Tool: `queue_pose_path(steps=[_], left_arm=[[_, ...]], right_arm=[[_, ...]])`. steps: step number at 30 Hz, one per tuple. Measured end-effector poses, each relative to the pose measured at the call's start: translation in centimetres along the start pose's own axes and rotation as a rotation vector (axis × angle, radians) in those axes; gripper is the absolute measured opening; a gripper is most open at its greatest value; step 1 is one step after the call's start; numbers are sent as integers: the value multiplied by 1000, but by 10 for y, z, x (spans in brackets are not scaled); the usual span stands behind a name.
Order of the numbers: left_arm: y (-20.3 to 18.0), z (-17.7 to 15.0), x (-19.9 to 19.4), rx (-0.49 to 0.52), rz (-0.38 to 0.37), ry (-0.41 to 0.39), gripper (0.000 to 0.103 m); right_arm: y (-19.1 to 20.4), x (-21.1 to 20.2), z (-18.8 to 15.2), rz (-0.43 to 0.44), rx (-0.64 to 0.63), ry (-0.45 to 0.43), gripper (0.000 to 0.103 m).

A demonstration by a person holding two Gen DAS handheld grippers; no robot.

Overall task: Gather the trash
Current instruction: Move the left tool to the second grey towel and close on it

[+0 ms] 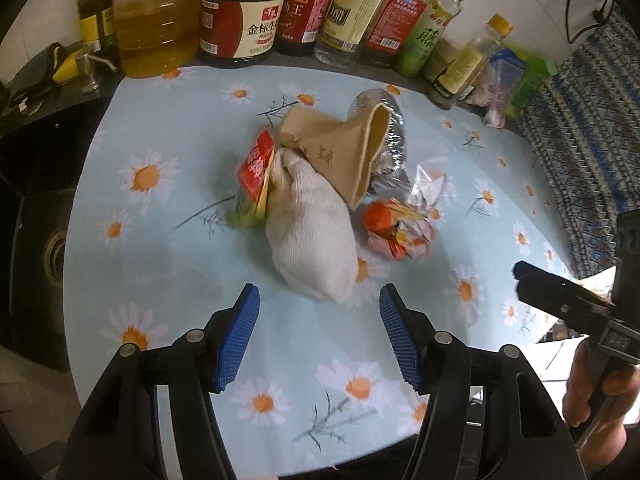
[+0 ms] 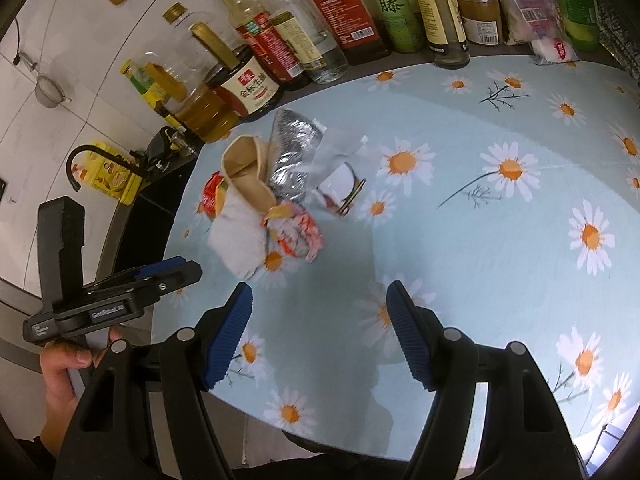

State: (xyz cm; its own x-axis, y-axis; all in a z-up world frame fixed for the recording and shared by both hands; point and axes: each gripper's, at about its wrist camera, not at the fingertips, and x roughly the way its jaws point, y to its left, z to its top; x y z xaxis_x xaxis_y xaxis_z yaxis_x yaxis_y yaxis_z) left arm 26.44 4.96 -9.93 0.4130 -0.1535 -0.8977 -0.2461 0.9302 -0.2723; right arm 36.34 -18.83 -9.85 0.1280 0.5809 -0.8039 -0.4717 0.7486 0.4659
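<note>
on the daisy tablecloth point(image 1: 168, 240), just ahead of your left gripper point(image 1: 319, 310), the trash sits in one loose heap: a white sock point(image 1: 308, 232) nearest you, a tan sock point(image 1: 340, 148) lying over its far end, a red packet point(image 1: 256, 168) against the white sock's left side, a crumpled orange wrapper point(image 1: 396, 228) to its right, and a silver foil bag point(image 1: 384, 136) behind the tan sock

your left gripper hovers with its blue pads spread wide, empty, the white sock's near end just beyond the tips and roughly centred between them. your right gripper point(image 2: 320, 312) is also spread wide and empty, with the white sock ahead and to its left, well apart

the risk is the overlap: if you close on the white sock you may drag the tan sock and red packet along, scattering the heap toward the bottles point(image 1: 240, 12) behind the white sock. the soft sock may also slip out of a shallow pinch
</note>
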Motion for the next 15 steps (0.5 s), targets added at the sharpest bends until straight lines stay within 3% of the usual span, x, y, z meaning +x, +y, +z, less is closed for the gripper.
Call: queue_pose_path(steps=[12,15], left_arm=[[-6,30,40,-1,41,53,60],[-6,33,47,-4,61,65,60]], right_arm=[[-27,17,41,3,0,-2,75],[-32,26,53,-1,-7,6,81]])
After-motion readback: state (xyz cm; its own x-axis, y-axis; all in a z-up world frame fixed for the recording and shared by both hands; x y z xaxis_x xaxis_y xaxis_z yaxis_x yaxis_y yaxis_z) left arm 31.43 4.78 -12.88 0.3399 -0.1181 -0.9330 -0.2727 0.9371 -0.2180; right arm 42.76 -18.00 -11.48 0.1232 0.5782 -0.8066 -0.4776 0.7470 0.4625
